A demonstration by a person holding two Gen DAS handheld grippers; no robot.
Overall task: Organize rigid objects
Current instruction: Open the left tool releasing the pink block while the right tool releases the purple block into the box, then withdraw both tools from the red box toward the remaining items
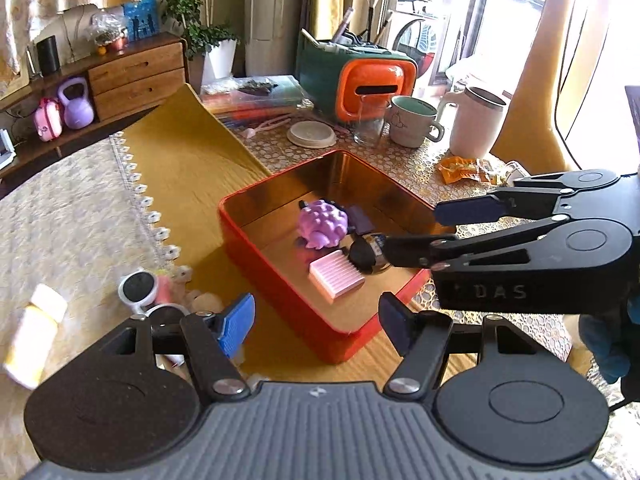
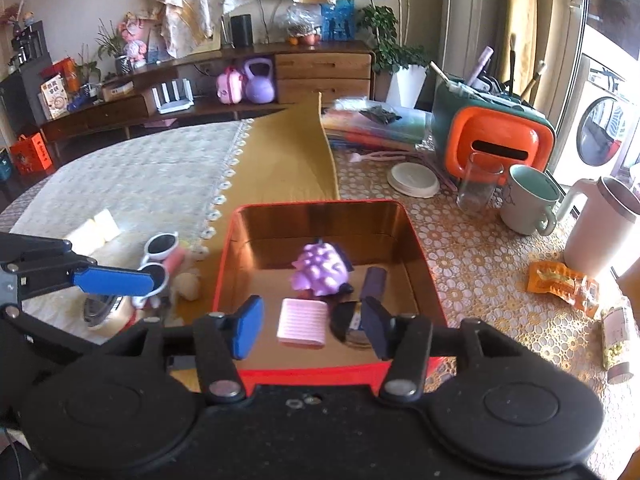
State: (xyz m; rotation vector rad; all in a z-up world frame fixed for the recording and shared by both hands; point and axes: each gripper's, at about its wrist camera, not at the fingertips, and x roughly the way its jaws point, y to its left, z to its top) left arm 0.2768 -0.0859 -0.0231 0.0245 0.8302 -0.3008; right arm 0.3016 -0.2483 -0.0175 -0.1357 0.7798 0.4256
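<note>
At centre frame the red tin holds a purple spiky toy, a pink ridged block and a dark round item, while the left gripper and right gripper both hover with jaws apart, gripping nothing.

Both views look steeply down and forward from close above the worktop, each along its own tool. The left wrist view sits left of the red tin and looks across it; the right wrist view faces it head-on. Both share the tin, its contents and the sideboard behind.
</note>
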